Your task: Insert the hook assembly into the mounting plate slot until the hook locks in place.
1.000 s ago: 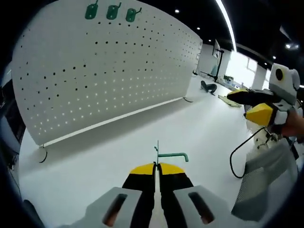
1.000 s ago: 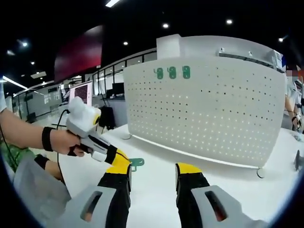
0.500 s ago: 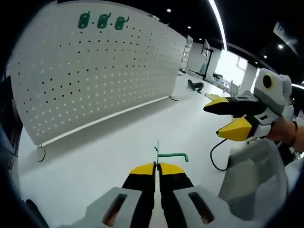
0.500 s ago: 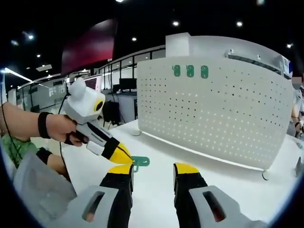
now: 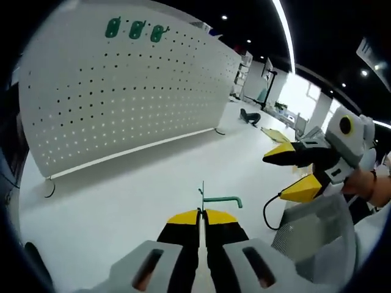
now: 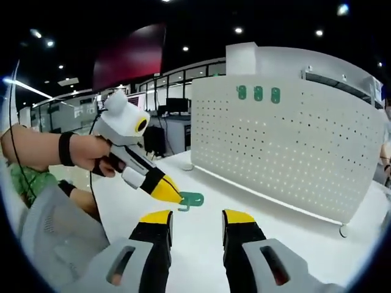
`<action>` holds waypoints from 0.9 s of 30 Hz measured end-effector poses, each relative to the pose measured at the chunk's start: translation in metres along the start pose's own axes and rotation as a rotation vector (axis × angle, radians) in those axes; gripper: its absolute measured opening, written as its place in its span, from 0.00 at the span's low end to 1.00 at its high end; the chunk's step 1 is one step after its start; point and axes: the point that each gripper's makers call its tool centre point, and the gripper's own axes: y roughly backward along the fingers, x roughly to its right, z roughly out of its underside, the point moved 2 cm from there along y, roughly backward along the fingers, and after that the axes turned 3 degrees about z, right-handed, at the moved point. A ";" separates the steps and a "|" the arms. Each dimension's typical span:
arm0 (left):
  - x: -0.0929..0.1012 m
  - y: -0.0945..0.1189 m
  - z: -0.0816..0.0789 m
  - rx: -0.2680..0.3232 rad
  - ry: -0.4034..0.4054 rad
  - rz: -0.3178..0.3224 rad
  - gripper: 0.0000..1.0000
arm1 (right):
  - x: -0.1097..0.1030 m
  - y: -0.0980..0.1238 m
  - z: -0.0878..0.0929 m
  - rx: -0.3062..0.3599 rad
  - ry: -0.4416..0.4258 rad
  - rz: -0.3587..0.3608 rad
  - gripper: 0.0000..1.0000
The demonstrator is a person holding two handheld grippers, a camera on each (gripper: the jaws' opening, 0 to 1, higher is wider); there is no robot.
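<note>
Left gripper view — left gripper (image 5: 202, 215) clamped on green hook (image 5: 219, 199), right gripper (image 6: 197, 218) parted, empty, white pegboard (image 5: 122, 97) ahead

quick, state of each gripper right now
Left gripper: shut on the green hook.
Right gripper: open, holding nothing.

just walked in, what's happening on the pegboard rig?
A person holds a hand-held gripper in each hand. The left hand-held gripper is shut on a green hook, held above the white table. The right hand-held gripper is open. Three green hooks already hang on the pegboard; this one isn't inserted yet.
</note>
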 end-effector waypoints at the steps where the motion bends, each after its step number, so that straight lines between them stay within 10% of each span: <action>1: 0.003 0.000 -0.001 -0.002 0.005 -0.005 0.02 | -0.001 0.001 0.000 -0.002 -0.003 -0.015 0.32; 12: 0.033 0.006 -0.006 0.007 -0.003 -0.053 0.02 | -0.008 0.013 -0.006 0.063 -0.003 -0.095 0.32; 27: 0.032 0.028 -0.005 0.015 -0.024 0.018 0.02 | -0.025 0.013 -0.021 0.061 0.016 -0.002 0.32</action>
